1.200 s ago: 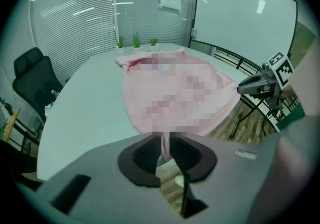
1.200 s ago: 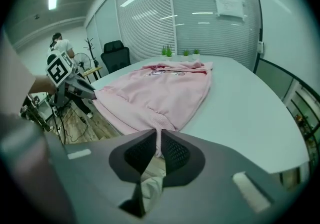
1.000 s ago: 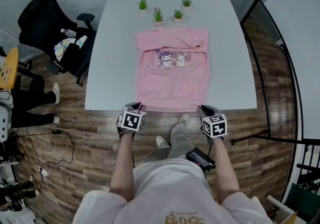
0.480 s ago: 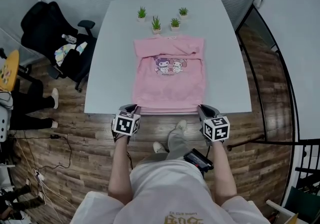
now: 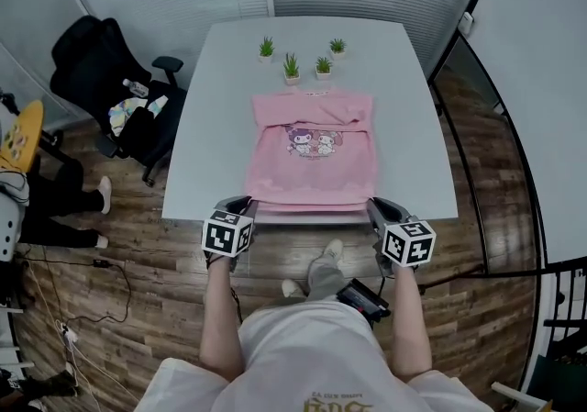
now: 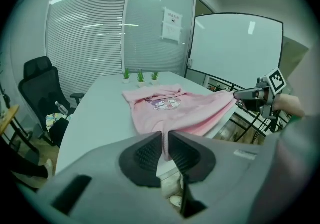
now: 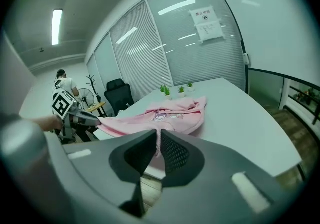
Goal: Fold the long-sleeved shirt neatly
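Head view: left tongs (image 5: 241,207) and right tongs (image 5: 377,208) clamp pink shirt (image 5: 314,151) hem corners at counter (image 5: 209,126) near edge, ready for folding.

The left forearm (image 5: 220,309) and right forearm (image 5: 407,314) are bare and reach forward from the torso, roughly parallel and well apart. The left gripper (image 5: 241,206) tilts steeply downward, its fingers pinched on the near left corner of the shirt (image 5: 315,167). The right gripper (image 5: 377,207) tilts less steeply, its fingers clamped on the near right corner, with the cloth between the pads.
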A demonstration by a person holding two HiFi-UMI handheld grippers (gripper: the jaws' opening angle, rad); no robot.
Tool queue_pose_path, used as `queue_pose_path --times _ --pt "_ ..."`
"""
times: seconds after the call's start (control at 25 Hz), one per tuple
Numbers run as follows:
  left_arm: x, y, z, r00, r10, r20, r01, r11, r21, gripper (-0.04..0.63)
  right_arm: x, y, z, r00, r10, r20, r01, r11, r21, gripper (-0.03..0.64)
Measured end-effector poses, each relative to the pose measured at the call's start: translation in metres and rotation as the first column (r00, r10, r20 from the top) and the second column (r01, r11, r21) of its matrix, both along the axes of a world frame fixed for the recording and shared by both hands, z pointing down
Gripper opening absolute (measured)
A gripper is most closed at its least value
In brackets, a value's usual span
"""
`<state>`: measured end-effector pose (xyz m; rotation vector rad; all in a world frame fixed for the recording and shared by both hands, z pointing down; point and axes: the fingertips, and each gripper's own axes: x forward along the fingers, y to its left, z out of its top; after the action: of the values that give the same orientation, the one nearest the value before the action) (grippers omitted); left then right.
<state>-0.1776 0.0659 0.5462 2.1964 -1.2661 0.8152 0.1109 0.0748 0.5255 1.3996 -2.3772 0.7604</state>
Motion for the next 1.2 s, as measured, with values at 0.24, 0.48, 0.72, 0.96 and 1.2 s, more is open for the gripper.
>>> queue_pose_path --times 0.24,0.48,0.72,0.96,1.2 --pt "0.002 0.006 -0.027 0.998 -0.004 -0.056 0.007 0.999 0.049 0.044 0.003 0.010 -0.023 1.000 0.002 -0.017 -0.001 0.999 0.032 0.040" --pt "0.004 0.003 -0.067 0.999 -0.007 -0.043 0.014 0.983 0.183 0.040 0.007 0.020 -0.048 0.992 0.070 -0.101 -0.060 0.993 0.100 0.040" --pt "0.002 0.004 -0.105 0.999 -0.023 -0.039 0.033 0.958 0.283 0.038 0.008 0.027 -0.085 0.980 0.110 -0.167 -0.074 0.975 0.209 0.040" --pt "-0.001 0.004 -0.125 0.999 -0.035 -0.038 0.046 0.943 0.331 0.038 0.006 0.027 -0.106 0.970 0.144 -0.197 -0.085 0.956 0.280 0.040" --pt "-0.006 0.006 -0.117 0.998 -0.055 -0.041 0.065 0.946 0.318 0.038 0.001 0.023 -0.108 0.955 0.167 -0.246 -0.088 0.949 0.302 0.040"
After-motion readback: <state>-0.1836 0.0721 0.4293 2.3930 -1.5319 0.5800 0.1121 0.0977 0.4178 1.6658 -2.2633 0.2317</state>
